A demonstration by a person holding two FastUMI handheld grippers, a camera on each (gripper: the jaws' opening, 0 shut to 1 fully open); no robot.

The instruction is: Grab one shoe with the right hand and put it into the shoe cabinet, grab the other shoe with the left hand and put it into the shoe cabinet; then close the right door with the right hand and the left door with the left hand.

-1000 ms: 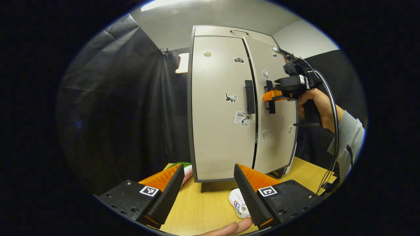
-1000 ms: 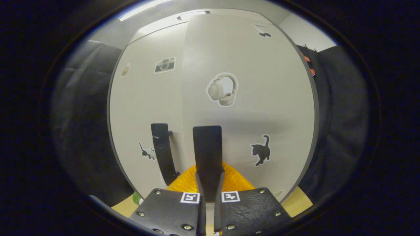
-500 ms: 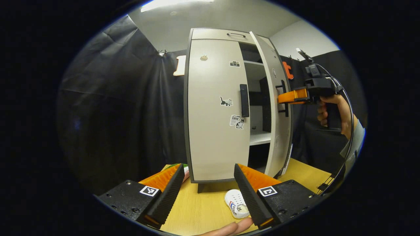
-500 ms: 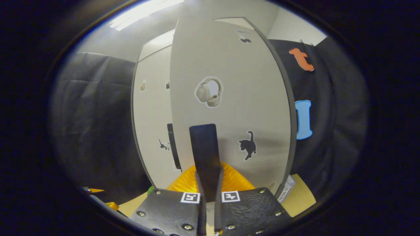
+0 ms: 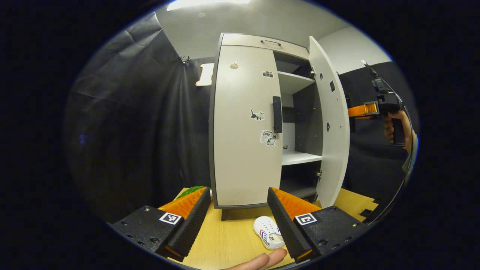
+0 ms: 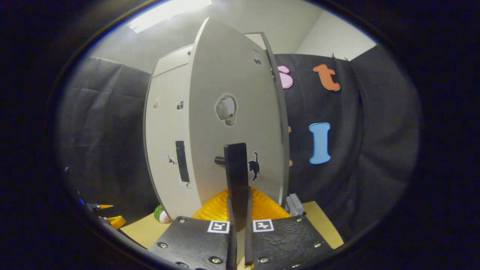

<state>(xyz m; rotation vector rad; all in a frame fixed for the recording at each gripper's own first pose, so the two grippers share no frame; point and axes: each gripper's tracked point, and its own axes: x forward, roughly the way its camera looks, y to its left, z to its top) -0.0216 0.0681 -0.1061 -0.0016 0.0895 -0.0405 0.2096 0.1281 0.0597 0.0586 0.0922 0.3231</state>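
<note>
The shoe cabinet (image 5: 243, 131) stands on the wooden table (image 5: 228, 240), its left door (image 5: 245, 127) closed and its right door (image 5: 332, 127) swung wide. Pale shelves (image 5: 300, 157) show inside. A white shoe (image 5: 267, 232) lies on the table just in front, partly behind one finger of my open left gripper (image 5: 238, 192). In the right gripper view my right gripper (image 6: 238, 200) is shut on the right door's black handle (image 6: 236, 165), with the door (image 6: 228, 112) edge-on ahead. From the left gripper view, the right gripper (image 5: 354, 111) sits behind that door, held by a hand (image 5: 393, 123).
A green object (image 5: 193, 189) lies by the cabinet's left foot; in the right gripper view a small green, white and red object (image 6: 161, 214) lies there too. A small grey box (image 6: 293, 204) sits behind the open door. A person's fingers (image 5: 262, 260) rest at the table's near edge.
The right gripper, holding the handle, has pulled the right door from closed to wide open, swinging right. The left gripper has barely moved.
</note>
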